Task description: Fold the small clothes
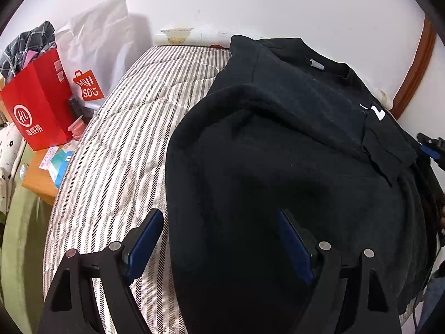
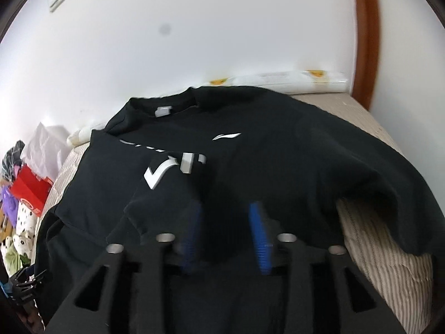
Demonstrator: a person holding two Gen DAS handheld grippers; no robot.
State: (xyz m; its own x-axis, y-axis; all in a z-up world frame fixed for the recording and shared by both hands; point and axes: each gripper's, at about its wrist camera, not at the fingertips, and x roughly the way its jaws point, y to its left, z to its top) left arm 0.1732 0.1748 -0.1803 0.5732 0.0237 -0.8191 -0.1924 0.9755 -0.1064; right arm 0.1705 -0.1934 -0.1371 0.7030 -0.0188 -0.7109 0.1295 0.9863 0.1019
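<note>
1. Two hand-held grippers: left hand-held gripper point(image 1: 219, 239) spread wide over the hem, gripping nothing; right hand-held gripper point(image 2: 226, 222), blurred, half-spread, nothing between its ribbed blue pads.
2. One black knit T-shirt point(image 1: 292, 144), partly folded, lies on the striped quilted bed point(image 1: 116, 150).
3. Two paper bags point(image 1: 41, 108) beside it.

A bed point(image 1: 116, 139) with a striped quilted cover, grey and cream, set against a white wall. On top, directly on the cover, a black T-shirt point(image 1: 292, 153), partly folded, collar toward the wall, white print on the chest. At the far edge by the wall, a long white roll or pillow point(image 2: 292, 82) with yellow marks. Left part of the cover bare.
</note>
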